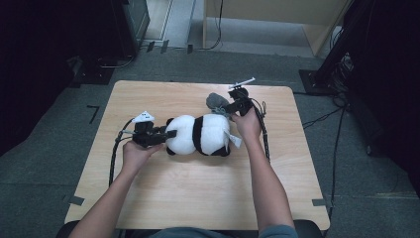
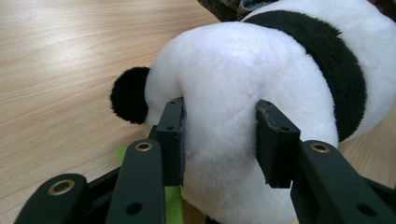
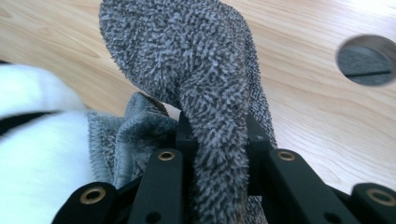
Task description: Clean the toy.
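Your left gripper (image 1: pixel 166 135) has its fingers (image 2: pixel 172 140) pressed into the white end of the plush panda (image 1: pixel 200 135), which lies on its side at the middle of the table (image 1: pixel 198 198). At the panda's 1 o'clock, your right gripper (image 1: pixel 229 110) has its fingers (image 3: pixel 184 135) closed narrow on a fold of the grey fuzzy cloth (image 3: pixel 196 70), which rises between them.
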The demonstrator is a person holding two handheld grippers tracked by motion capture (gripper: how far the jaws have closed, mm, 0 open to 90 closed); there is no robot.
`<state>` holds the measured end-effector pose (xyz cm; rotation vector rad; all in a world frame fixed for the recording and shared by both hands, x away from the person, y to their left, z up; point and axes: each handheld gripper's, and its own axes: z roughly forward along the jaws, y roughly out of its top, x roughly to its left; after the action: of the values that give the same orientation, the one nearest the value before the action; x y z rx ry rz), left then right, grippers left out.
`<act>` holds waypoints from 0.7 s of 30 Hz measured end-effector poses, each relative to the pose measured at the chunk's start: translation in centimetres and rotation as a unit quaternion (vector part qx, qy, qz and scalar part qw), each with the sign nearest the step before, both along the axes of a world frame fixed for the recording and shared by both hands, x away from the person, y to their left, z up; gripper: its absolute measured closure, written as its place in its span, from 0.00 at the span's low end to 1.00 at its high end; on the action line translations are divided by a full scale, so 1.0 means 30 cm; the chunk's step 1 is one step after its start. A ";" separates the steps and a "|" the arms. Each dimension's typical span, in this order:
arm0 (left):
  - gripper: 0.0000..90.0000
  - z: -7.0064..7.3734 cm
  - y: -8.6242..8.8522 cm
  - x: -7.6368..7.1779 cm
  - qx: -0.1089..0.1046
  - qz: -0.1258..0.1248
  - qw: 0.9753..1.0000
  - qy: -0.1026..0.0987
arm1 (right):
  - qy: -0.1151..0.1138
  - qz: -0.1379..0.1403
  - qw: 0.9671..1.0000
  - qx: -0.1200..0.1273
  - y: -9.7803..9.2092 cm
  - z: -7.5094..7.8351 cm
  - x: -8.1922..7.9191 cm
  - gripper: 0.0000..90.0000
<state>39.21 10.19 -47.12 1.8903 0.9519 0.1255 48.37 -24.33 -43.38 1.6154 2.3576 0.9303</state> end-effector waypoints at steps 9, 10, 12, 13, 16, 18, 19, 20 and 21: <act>0.66 -0.001 0.002 -0.001 0.000 0.001 1.000 -0.002 | 0.010 -0.012 1.000 -0.018 -0.073 -0.050 -0.025 0.84; 0.66 -0.002 0.003 0.000 -0.002 0.001 1.000 0.000 | 0.012 -0.015 1.000 -0.022 -0.081 -0.050 -0.027 0.85; 0.66 -0.003 0.005 0.000 -0.004 0.000 1.000 0.001 | 0.006 -0.020 1.000 -0.014 -0.101 -0.036 -0.037 0.85; 0.66 -0.003 0.005 -0.001 -0.006 0.000 1.000 0.001 | -0.002 -0.021 1.000 -0.006 -0.108 -0.024 -0.043 0.85; 0.66 -0.001 0.004 -0.003 -0.005 0.000 1.000 -0.001 | -0.031 -0.024 0.999 0.019 -0.109 0.054 -0.076 0.85; 0.66 0.002 0.002 -0.007 -0.005 0.001 1.000 -0.001 | -0.044 -0.019 0.999 0.023 -0.099 0.100 -0.093 0.85; 0.66 0.004 0.002 -0.009 -0.007 0.001 1.000 0.000 | -0.050 -0.016 0.998 0.028 -0.091 0.124 -0.104 0.85; 0.66 0.006 0.001 -0.010 -0.008 0.001 1.000 0.001 | -0.057 -0.008 0.998 0.032 -0.080 0.146 -0.115 0.85; 0.66 0.007 0.001 -0.012 -0.008 0.001 1.000 0.001 | -0.064 0.000 0.997 0.036 -0.066 0.166 -0.126 0.85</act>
<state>38.85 10.21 -46.91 1.8746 0.9538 0.1168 44.58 -26.31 -38.39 1.5306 2.2650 1.0945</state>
